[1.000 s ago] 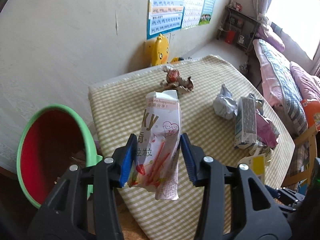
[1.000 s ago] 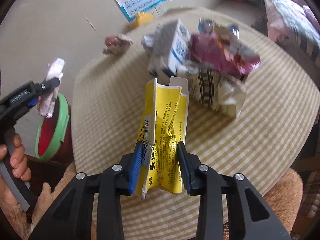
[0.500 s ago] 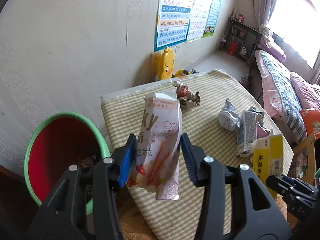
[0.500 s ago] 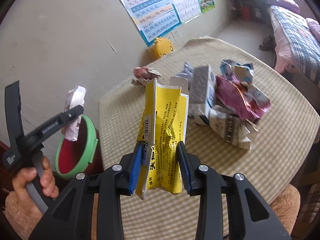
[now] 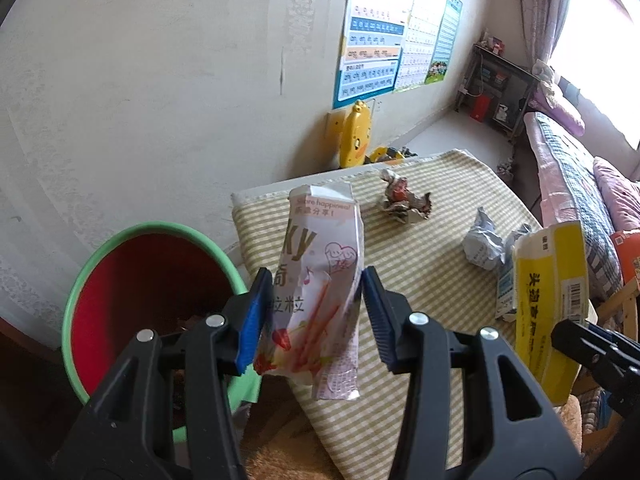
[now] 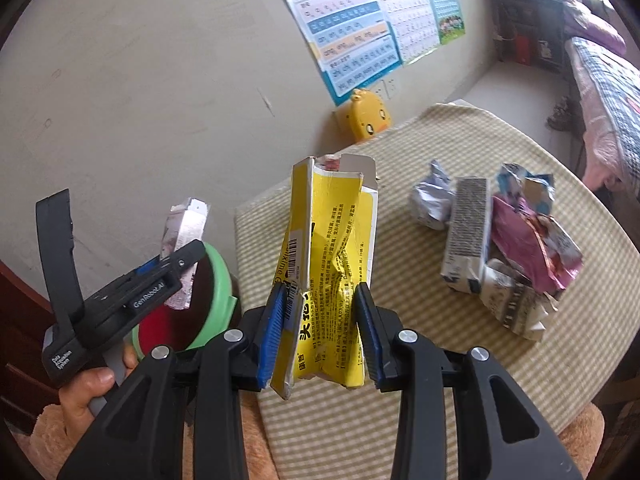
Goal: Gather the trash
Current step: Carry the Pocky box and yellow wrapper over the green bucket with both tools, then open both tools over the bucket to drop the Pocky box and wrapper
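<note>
The left gripper [image 5: 316, 312] is clamping a pink snack wrapper [image 5: 318, 280] beside the red bin [image 5: 148, 280] at the table's left; the right gripper [image 6: 322, 328] is pinching a crushed yellow box [image 6: 328, 276] above the near table [image 6: 440, 400]

Daylight pours in from the window [image 5: 608, 40] at the far right, blown out to white glare there, leaving the wall evenly lit and the surface [image 6: 460, 380] softly shadowed, both views sharp in the middle but bent and dark-cornered at the fisheye edges.
</note>
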`<state>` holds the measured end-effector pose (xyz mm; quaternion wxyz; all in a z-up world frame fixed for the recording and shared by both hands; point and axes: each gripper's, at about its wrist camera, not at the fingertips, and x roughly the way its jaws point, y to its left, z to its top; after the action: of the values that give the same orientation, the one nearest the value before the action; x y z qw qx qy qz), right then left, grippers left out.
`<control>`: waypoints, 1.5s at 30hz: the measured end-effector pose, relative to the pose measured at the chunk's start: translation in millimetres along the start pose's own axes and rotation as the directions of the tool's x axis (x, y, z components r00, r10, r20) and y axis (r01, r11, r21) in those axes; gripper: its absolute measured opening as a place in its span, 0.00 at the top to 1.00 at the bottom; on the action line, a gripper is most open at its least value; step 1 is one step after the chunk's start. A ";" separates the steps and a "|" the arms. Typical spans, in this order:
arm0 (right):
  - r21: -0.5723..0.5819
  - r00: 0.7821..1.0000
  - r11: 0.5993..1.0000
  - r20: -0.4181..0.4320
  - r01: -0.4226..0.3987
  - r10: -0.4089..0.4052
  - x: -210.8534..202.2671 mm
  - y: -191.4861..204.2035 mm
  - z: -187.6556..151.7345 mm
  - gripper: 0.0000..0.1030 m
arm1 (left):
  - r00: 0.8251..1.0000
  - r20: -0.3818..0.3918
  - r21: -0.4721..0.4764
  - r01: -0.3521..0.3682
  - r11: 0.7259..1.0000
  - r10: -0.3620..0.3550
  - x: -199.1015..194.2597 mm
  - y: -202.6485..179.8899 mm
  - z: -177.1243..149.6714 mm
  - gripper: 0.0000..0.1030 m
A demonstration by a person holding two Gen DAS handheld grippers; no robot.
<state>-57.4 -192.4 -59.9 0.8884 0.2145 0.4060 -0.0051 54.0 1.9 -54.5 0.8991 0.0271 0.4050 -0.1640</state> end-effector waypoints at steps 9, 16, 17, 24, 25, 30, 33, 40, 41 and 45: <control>-0.053 0.999 0.998 -0.010 -0.045 0.044 12.8 24.0 7.5 0.67 | 0.996 0.008 -0.039 -0.084 0.996 0.084 -2.1 34.2 -1.9 0.56; -0.090 0.997 0.993 -0.029 -0.072 0.070 23.3 44.7 9.7 0.67 | 0.990 0.007 -0.066 -0.139 0.988 0.139 -4.0 59.8 -5.4 0.56; -0.093 0.997 0.993 -0.032 -0.076 0.073 24.4 47.2 10.0 0.67 | 0.989 0.006 -0.070 -0.145 0.987 0.145 -4.4 62.0 -6.0 0.56; -0.146 0.992 0.982 -0.052 -0.119 0.112 39.2 75.7 15.4 0.67 | 0.980 -0.003 -0.108 -0.199 0.974 0.200 -4.7 89.7 -10.6 0.56; -0.153 0.991 0.980 -0.057 -0.127 0.120 41.4 80.4 15.4 0.67 | 0.979 -0.006 -0.114 -0.205 0.972 0.206 -4.1 93.2 -11.4 0.56; -0.184 0.986 0.970 -0.089 -0.157 0.142 50.8 96.1 10.1 0.67 | 0.974 -0.006 -0.126 -0.225 0.966 0.226 -5.3 103.4 -14.1 0.56; -0.191 0.983 0.967 -0.116 -0.166 0.146 59.7 101.6 7.1 0.67 | 0.973 -0.010 -0.134 -0.231 0.964 0.232 -4.2 108.8 -15.0 0.55; -0.204 0.974 0.961 -0.168 -0.184 0.151 80.1 116.2 1.6 0.67 | 0.970 -0.032 -0.165 -0.244 0.956 0.242 0.4 126.9 -20.5 0.55; -0.208 0.973 0.960 -0.172 -0.186 0.151 82.1 118.9 1.3 0.67 | 0.969 -0.035 -0.171 -0.246 0.954 0.244 0.6 130.4 -21.8 0.55; -0.229 0.969 0.953 -0.194 -0.199 0.155 91.9 132.7 0.3 0.67 | 0.967 -0.046 -0.189 -0.256 0.948 0.252 0.9 142.4 -27.3 0.55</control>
<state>28.6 -56.8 -76.2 0.8661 0.1375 0.4585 0.1441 80.1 141.2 -85.5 0.9068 -0.0066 0.4215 -0.0065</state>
